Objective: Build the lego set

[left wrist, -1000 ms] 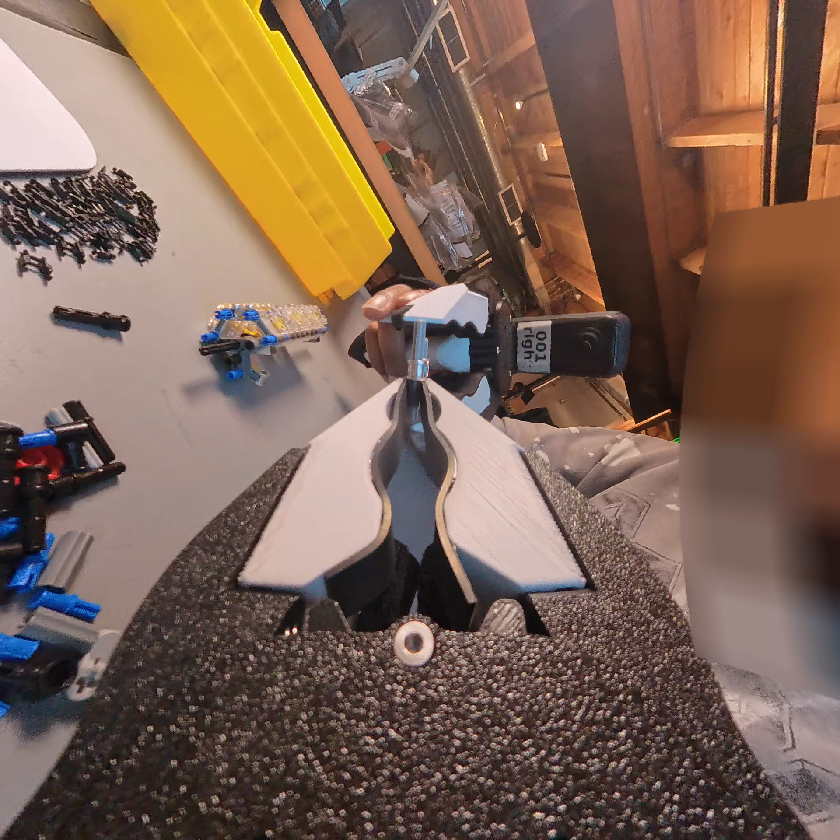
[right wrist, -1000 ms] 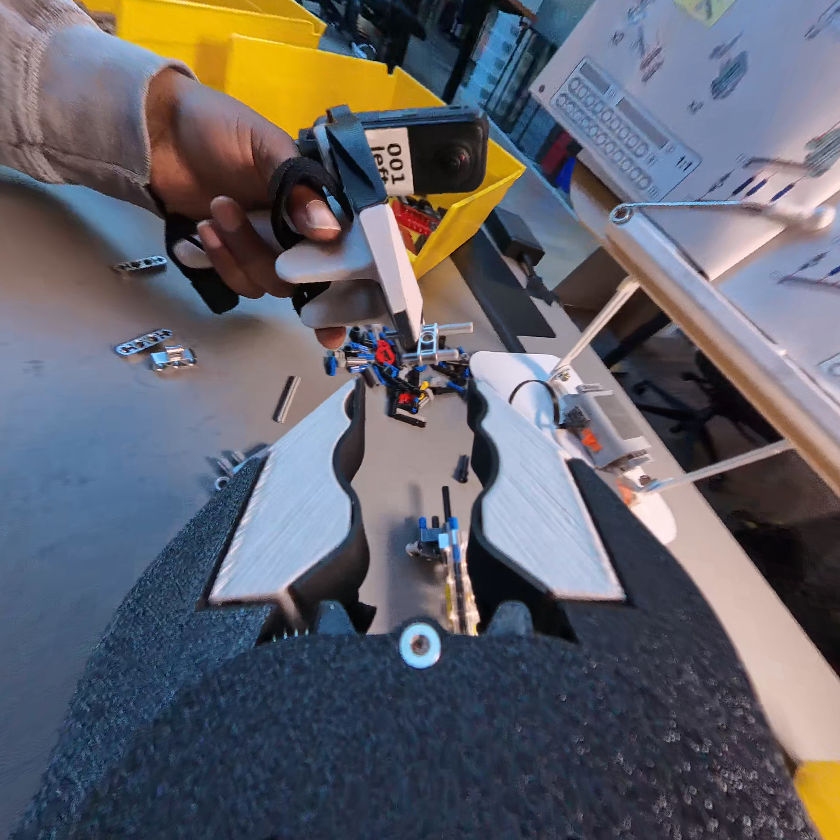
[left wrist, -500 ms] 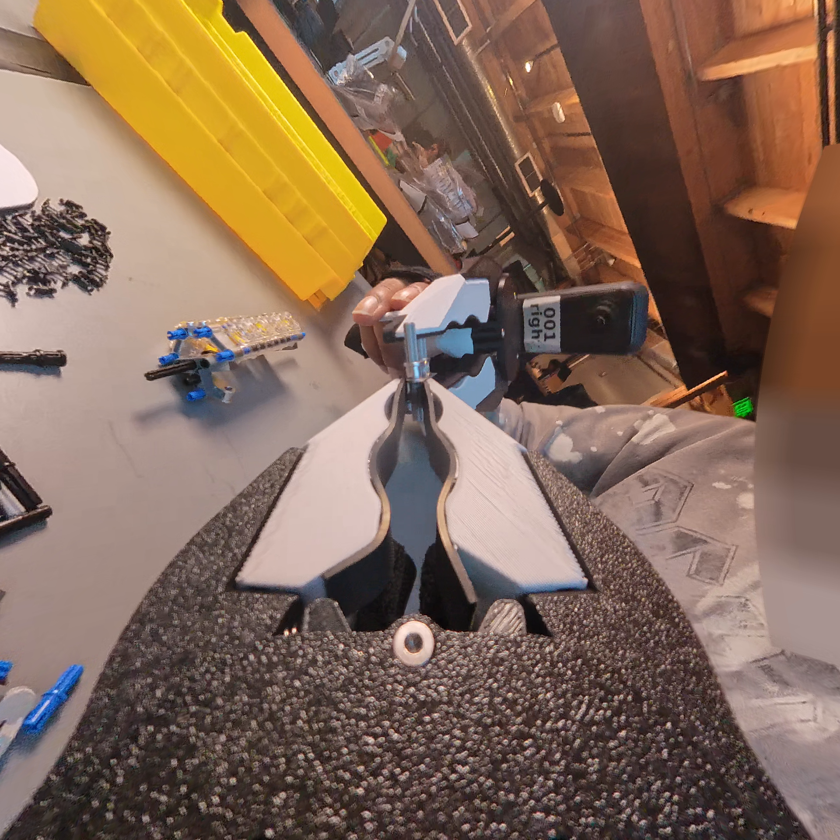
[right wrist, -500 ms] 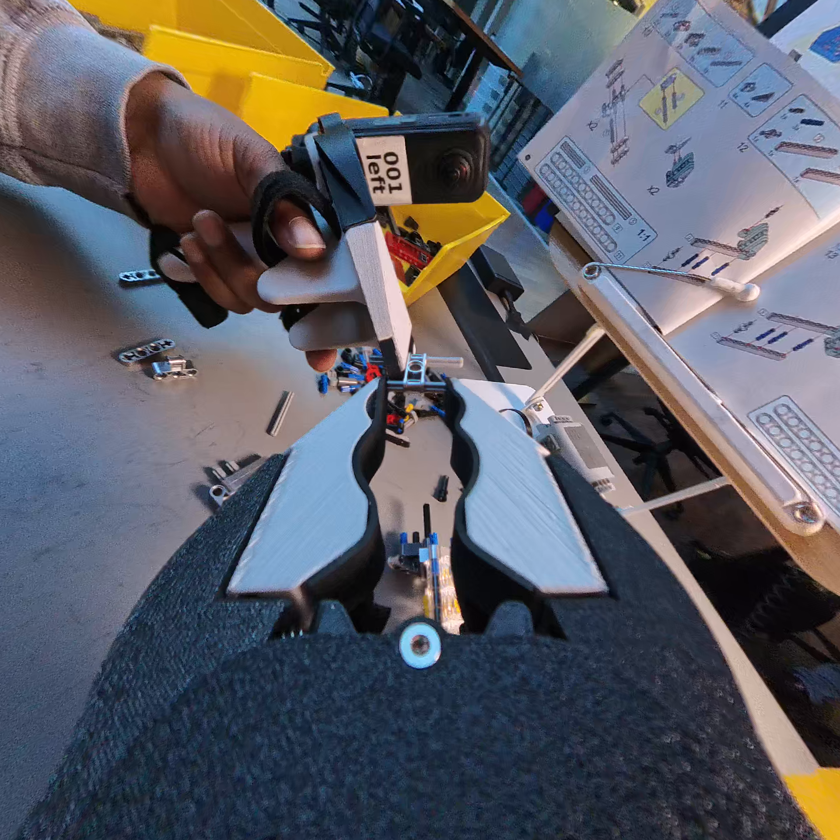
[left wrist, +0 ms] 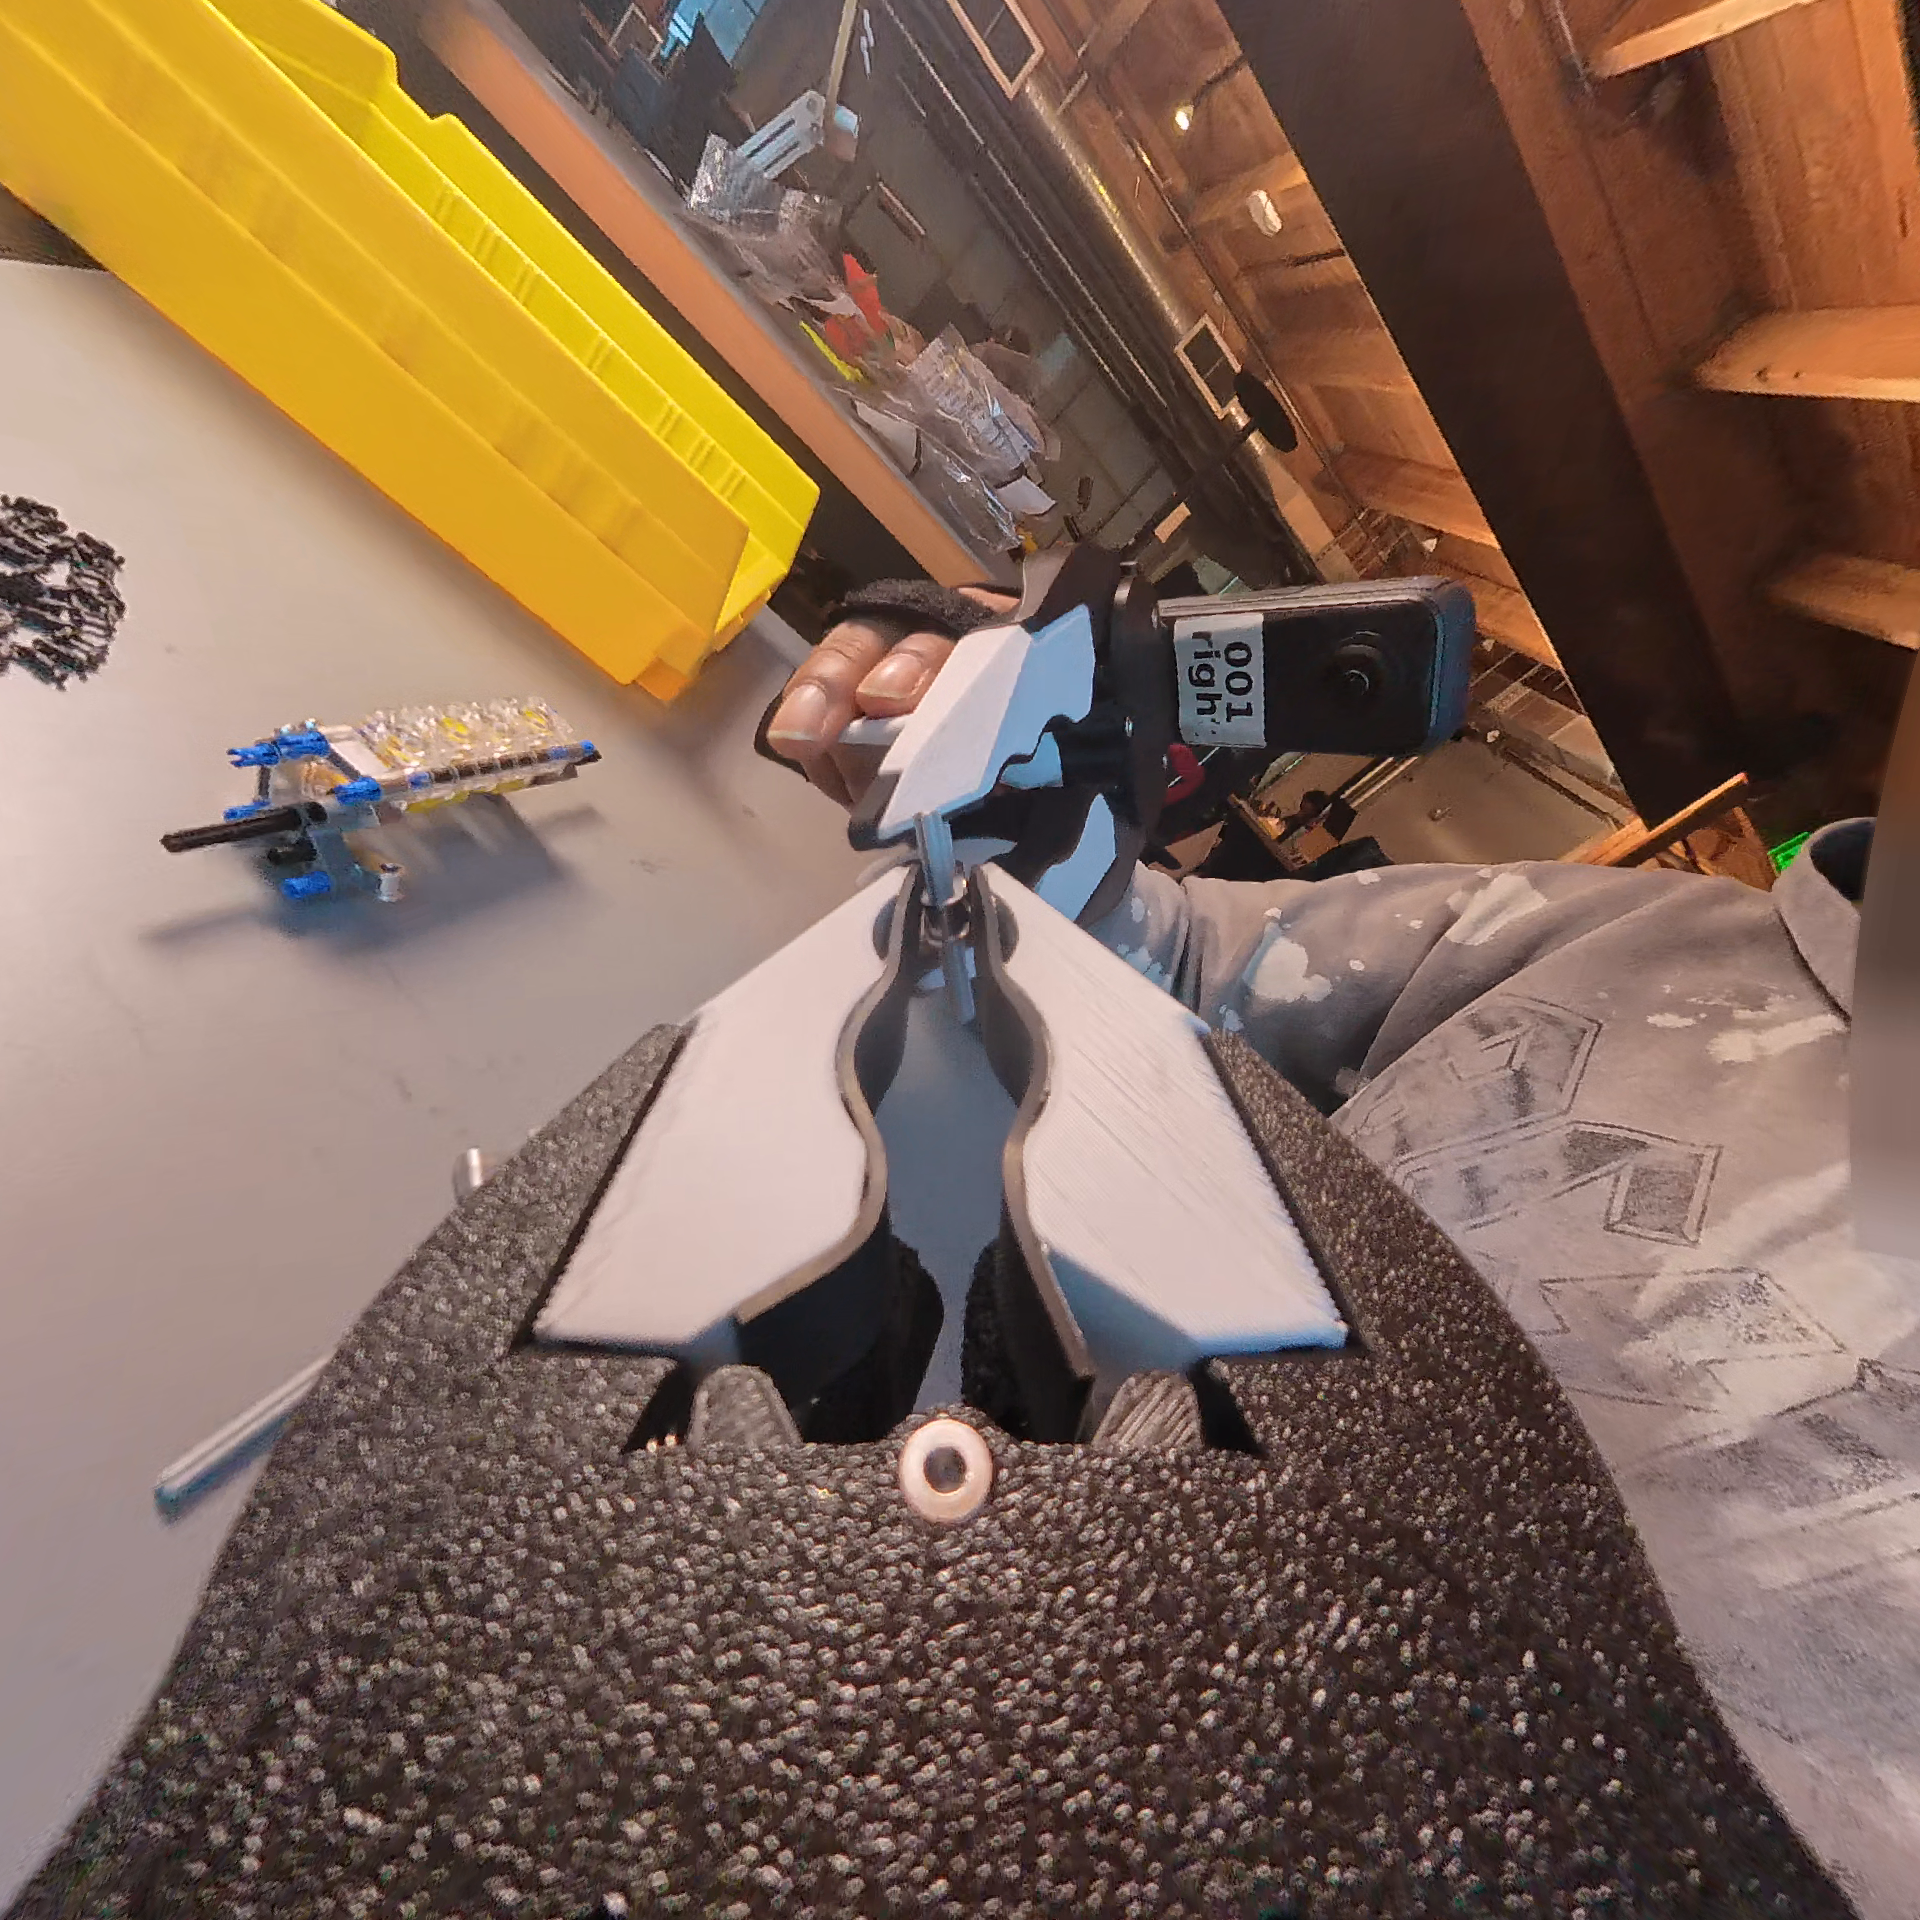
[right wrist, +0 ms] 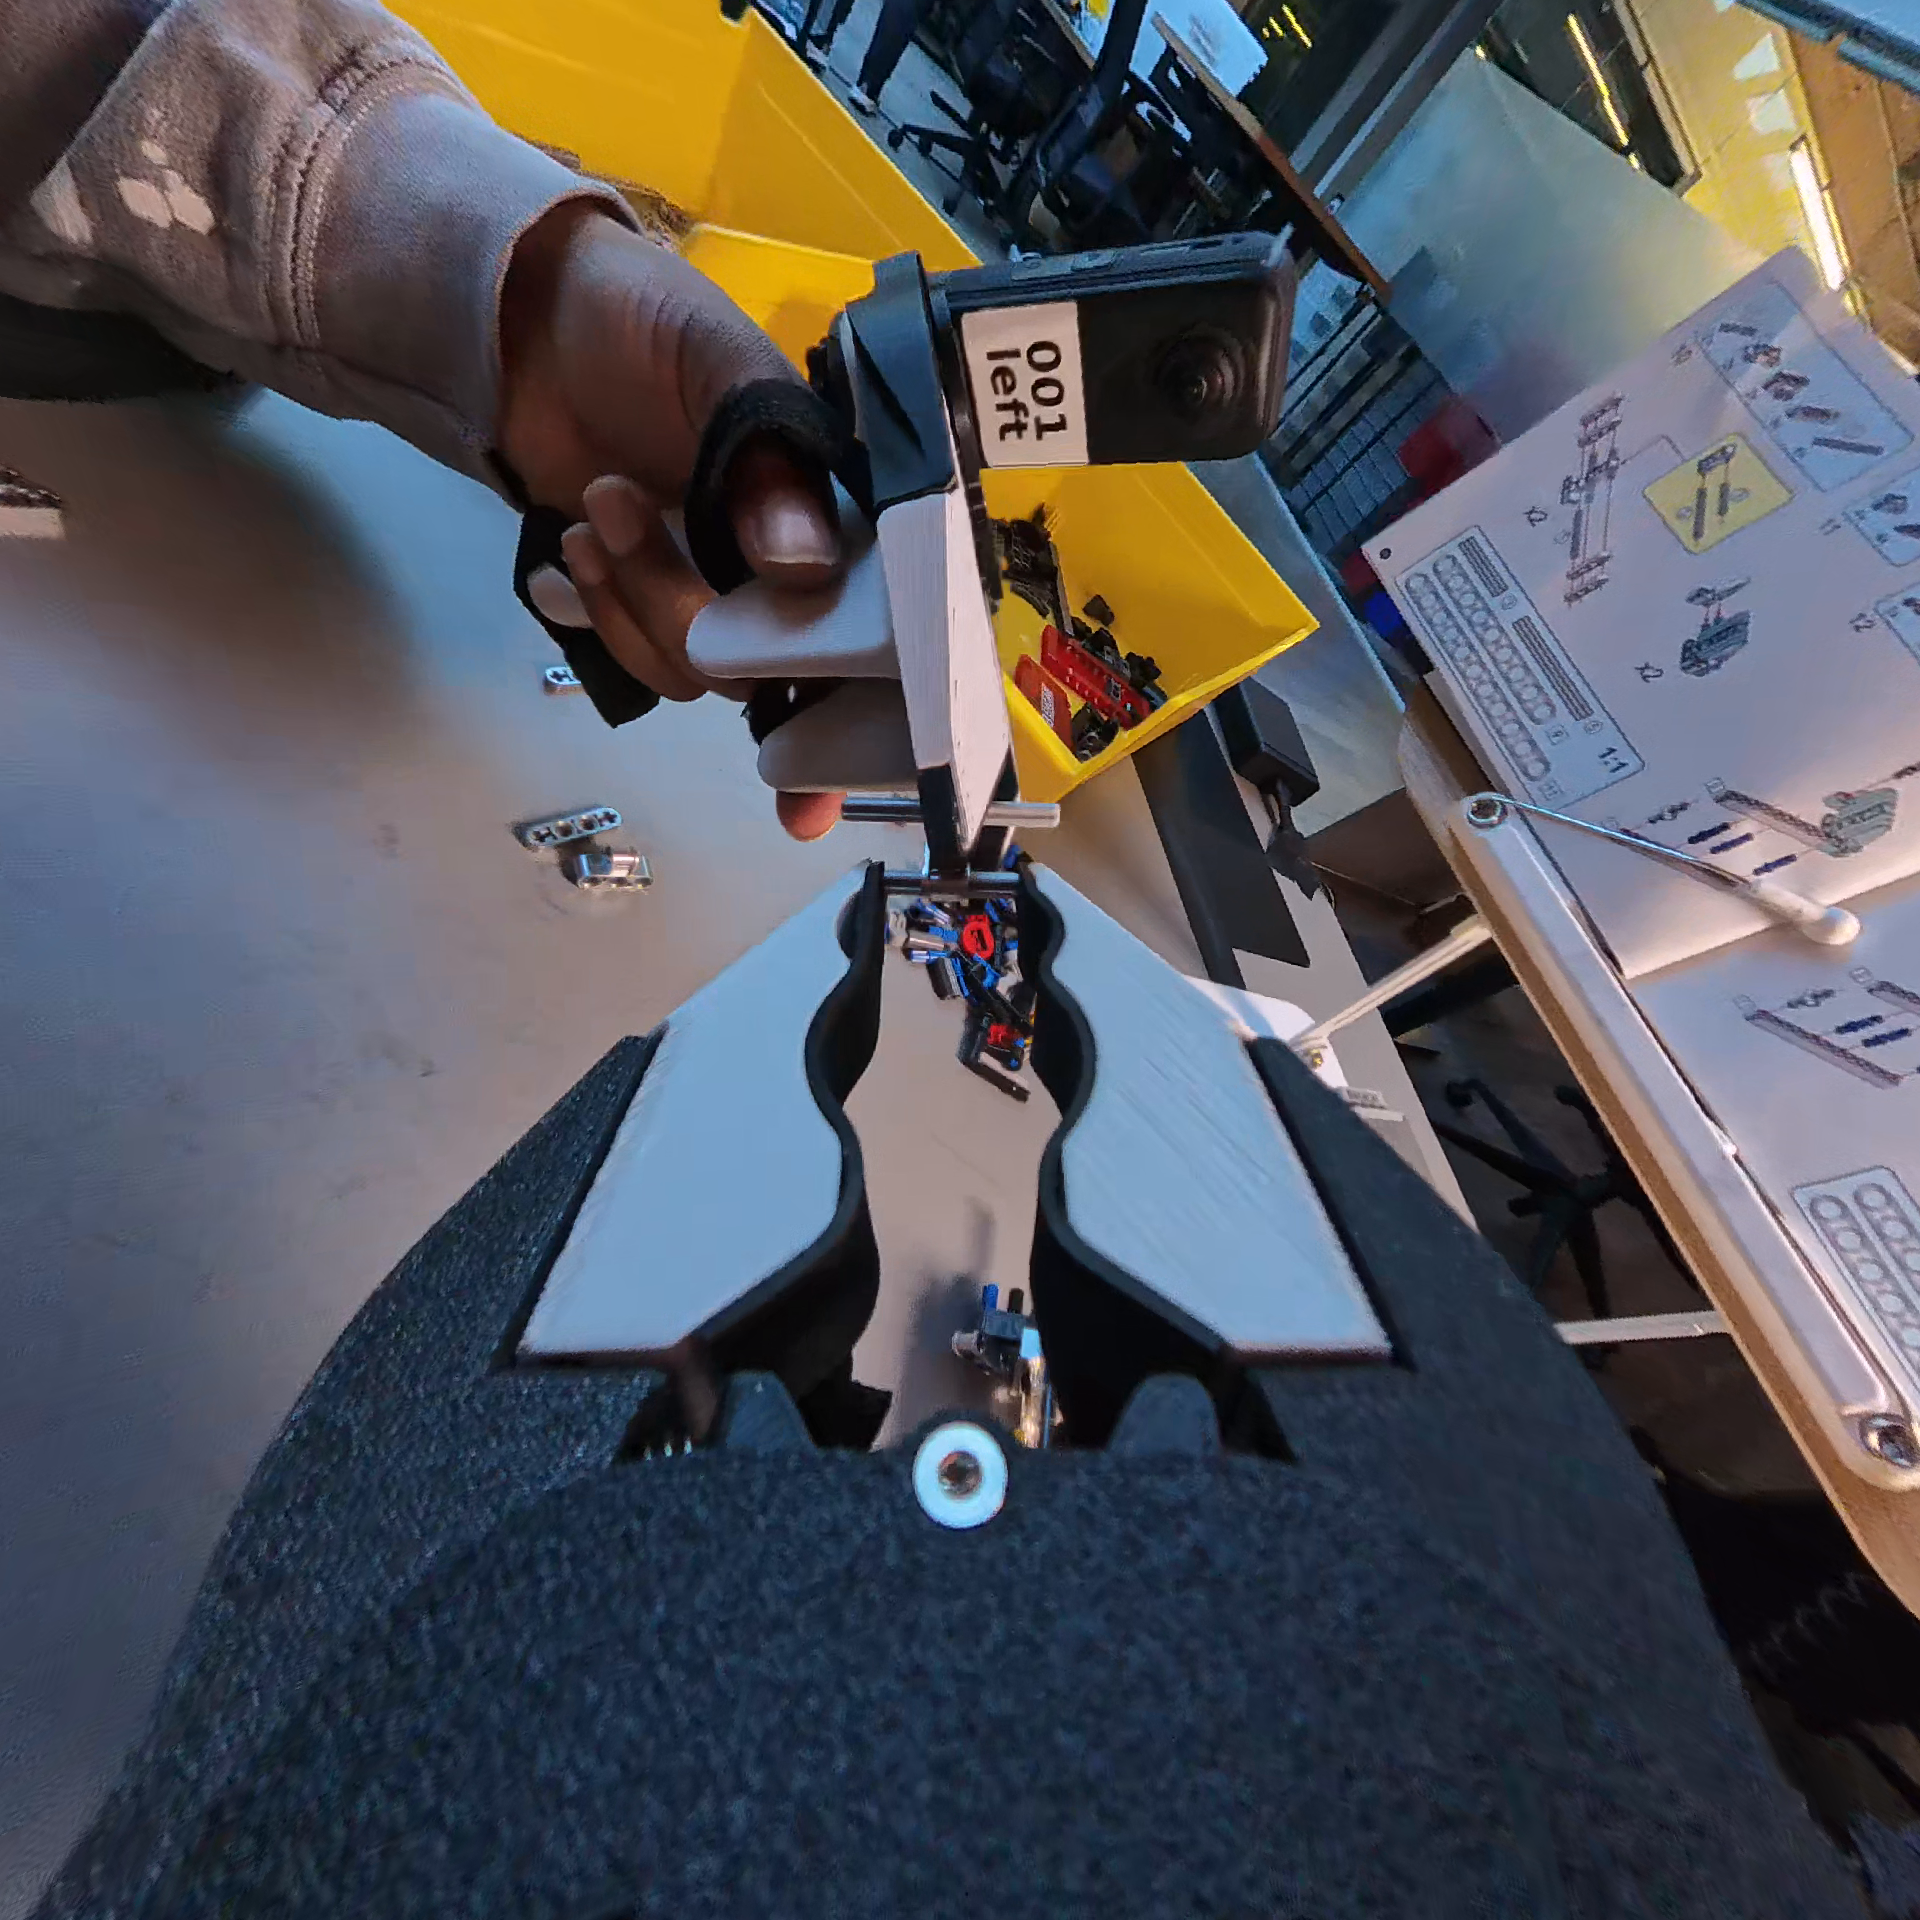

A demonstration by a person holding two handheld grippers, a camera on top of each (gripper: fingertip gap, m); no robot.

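Note:
My left gripper (left wrist: 940, 914) is shut on a small grey connector with thin grey axles (left wrist: 962, 982), held in the air above the grey table (left wrist: 312, 1039). My right gripper (right wrist: 951, 883) faces it tip to tip and is shut on one grey axle (right wrist: 951, 881) of that piece, which spans lengthwise between its fingertips. In the right wrist view the left gripper (right wrist: 961, 831) comes down from above, with a second axle (right wrist: 1023, 814) sticking out sideways. In the left wrist view the right gripper (left wrist: 920, 826) sits just beyond my fingertips, held by a hand.
Yellow bins (left wrist: 416, 312) stand at the back. A partly built model with blue pins (left wrist: 405, 774), a pile of black pins (left wrist: 52, 603) and a loose axle (left wrist: 223, 1439) lie on the table. A parts pile (right wrist: 971, 966), grey beams (right wrist: 582, 842) and instruction sheets (right wrist: 1662, 623) are nearby. The grippers are tip to tip, or close to it.
My right gripper went from wide open to shut on the axle. Both grippers moved closer together and lifted away from the table.

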